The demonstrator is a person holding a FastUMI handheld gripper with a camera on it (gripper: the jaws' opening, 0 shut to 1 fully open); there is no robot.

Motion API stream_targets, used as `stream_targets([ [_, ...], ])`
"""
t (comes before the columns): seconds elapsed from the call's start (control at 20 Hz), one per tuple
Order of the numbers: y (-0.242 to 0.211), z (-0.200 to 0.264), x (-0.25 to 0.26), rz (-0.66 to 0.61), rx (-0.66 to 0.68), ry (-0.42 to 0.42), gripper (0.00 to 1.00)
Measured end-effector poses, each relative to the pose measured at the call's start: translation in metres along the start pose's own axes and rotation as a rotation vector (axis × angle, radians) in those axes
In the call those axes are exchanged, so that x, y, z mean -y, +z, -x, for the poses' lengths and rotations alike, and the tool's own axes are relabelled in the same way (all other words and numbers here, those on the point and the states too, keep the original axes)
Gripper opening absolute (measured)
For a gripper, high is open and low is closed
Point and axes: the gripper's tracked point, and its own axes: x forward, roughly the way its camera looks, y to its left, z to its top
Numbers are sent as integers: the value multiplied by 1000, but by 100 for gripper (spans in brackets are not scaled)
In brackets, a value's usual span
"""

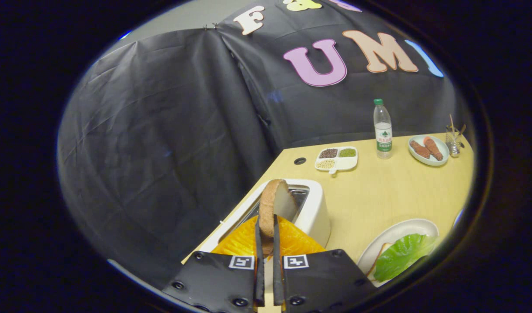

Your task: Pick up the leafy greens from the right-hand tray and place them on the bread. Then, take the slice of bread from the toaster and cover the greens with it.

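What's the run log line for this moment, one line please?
stage: lifting bread slice from toaster | gripper: shut on bread slice | greens: already on plate

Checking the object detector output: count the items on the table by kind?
Toaster: 1
Bread slices: 2 (one gripped by the gripper at the toaster, one under the green leaf)
Green leaf: 1
Plates: 2 (near plate, far plate with two reddish pieces)
Divided dish of grains: 1
Water bottle: 1
Small glass jar: 1
Total: 9
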Motion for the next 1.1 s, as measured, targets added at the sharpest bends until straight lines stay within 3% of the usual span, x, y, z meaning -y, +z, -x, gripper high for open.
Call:
stream_targets([
  [0.65, 63, 61, -12, -74, 200, 107, 10],
  [0.9, 71, 99, 15, -117, 258, 111, 10],
  [1.1, 64, 131, 74, -150, 311, 28, 10],
])
